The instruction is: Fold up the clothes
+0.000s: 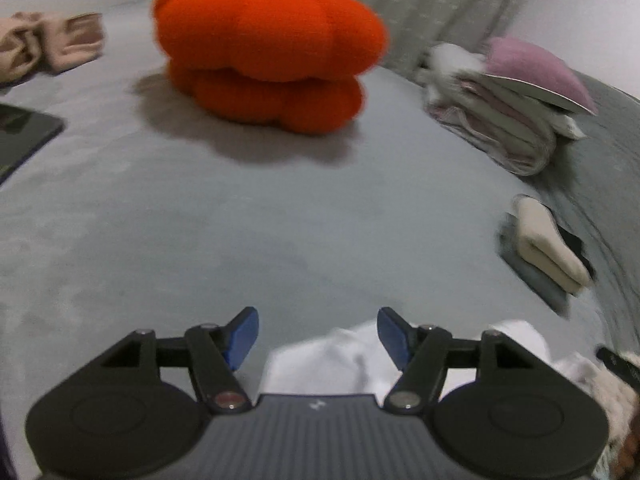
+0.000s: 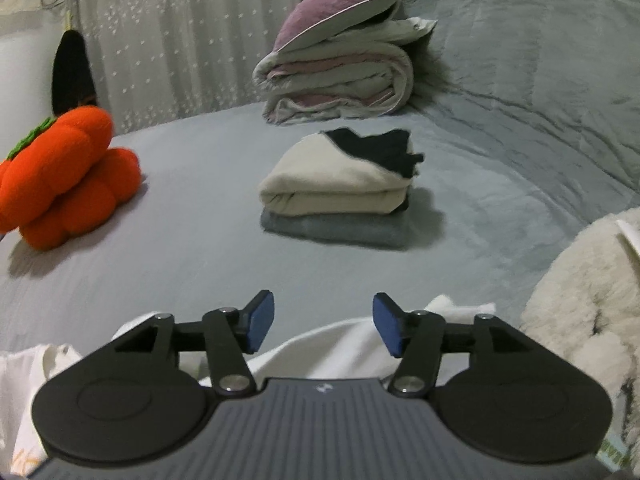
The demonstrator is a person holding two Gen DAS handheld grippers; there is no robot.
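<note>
Step in hand: both grippers stood empty over a white garment point(image 2: 332, 344) lying low in the frame on the bed point(image 2: 200, 208); it looked like the point between letting go and taking a fresh hold for a fold.
Left hand-held gripper point(image 1: 318, 338): jaws apart, nothing pinched; the white garment lay under its right finger, at the lower middle of the left wrist view.
Right hand-held gripper point(image 2: 323, 322): jaws apart, blue pads bare, the white cloth beneath and behind them.
Finished work: a stack of folded clothes point(image 2: 340, 188) sat mid-frame in the right wrist view, cream on grey with something black on top.
Next move, as I judged it: each gripper would need to find an edge or corner of the white garment and close on it without bunching.
Hard to make out: the garment's shape and kind were mostly hidden by the gripper bodies; the left view was blurred.
Nearby: an orange pumpkin cushion point(image 1: 268, 48) and a rolled blanket point(image 2: 340, 84) stood well clear.
</note>
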